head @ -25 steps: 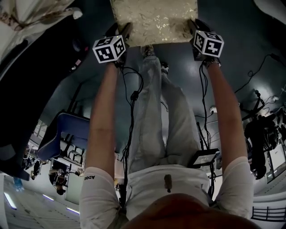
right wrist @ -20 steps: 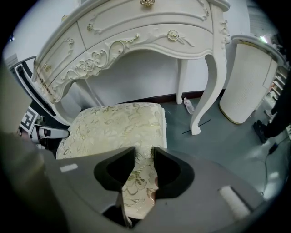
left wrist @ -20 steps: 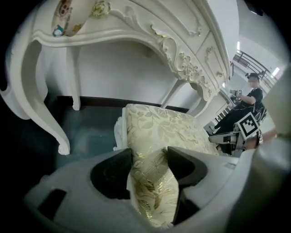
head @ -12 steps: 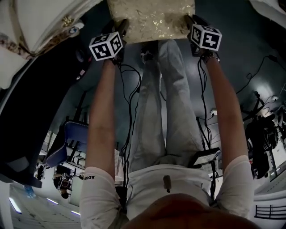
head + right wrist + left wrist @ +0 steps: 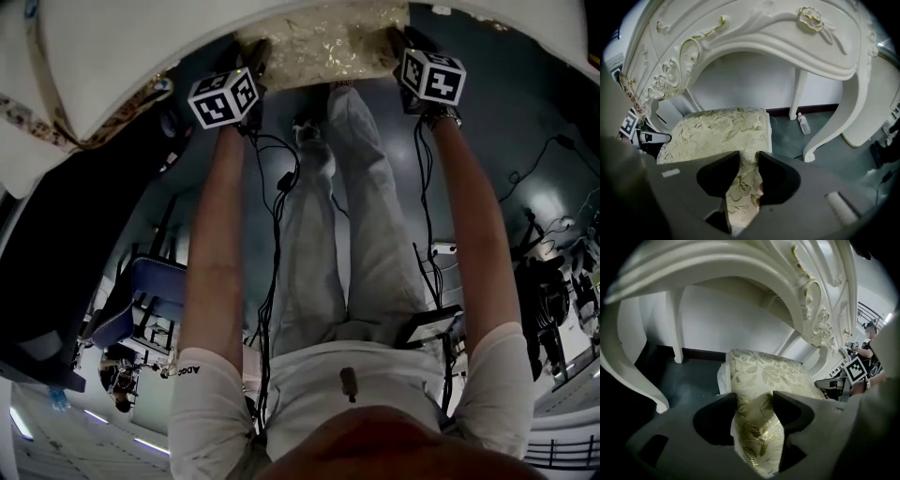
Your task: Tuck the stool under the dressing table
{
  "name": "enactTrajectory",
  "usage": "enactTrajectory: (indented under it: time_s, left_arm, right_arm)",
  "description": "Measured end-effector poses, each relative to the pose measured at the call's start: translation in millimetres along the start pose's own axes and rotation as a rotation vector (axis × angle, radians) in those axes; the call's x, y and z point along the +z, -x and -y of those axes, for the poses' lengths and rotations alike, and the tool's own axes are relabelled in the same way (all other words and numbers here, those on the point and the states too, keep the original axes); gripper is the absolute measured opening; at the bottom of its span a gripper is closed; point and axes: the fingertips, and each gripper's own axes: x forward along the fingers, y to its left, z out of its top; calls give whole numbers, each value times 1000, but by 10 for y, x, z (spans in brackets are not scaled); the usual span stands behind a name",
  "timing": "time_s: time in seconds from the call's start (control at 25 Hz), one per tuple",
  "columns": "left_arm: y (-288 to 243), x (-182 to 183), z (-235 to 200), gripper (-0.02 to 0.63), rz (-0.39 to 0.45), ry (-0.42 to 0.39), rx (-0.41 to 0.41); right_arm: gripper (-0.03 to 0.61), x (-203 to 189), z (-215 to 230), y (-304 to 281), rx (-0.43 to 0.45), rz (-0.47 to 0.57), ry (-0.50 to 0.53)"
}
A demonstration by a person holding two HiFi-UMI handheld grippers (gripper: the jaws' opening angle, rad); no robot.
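Head view: one stool (image 5: 323, 49), its cushion cream-gold and floral, is sitting partly beneath one white dressing table (image 5: 122, 66). The left gripper (image 5: 255, 64) and right gripper (image 5: 401, 47) are flanking it.

Left gripper view: the jaws are clamping the cushion's edge.

Right gripper view: the jaws are clamping the opposite edge. One bottle (image 5: 803, 123) is lying on the floor.

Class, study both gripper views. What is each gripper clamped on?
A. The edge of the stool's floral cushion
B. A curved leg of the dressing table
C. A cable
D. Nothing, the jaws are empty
A: the left gripper and the right gripper each pinch an edge of the stool, with its gold floral cushion squeezed between the jaws.
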Motion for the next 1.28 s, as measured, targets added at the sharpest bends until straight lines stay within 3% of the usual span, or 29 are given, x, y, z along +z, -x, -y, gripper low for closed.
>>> enactTrajectory:
  time_s: [0.28,0.52,0.68,0.8,0.96,1.08,1.28]
  left_arm:
    - [-176,360,46,264,16,16,37]
    - [-110,436,9,270,36,26,59]
    - [94,220,102,267,37,-53,77]
    - [223,-142,237,267,1,-45,84]
    - [301,-514,232,265,-33,7,154]
    - [264,-536,194,259,-29,47,164]
    - [148,-388,182,277,-72,-78,116]
  right_arm:
    - [138,452,153,-135,8,25,17]
    - [141,543,143,-114,19,35,4]
    - [140,350,9,1,38,57,6]
    - [143,74,-73,137,30,42,-8]
    - [137,-200,-69,238,-12,32,-31]
    - [138,-222,-69,197,-12,21,-60]
    - [138,-100,-51,77,2,7,-28]
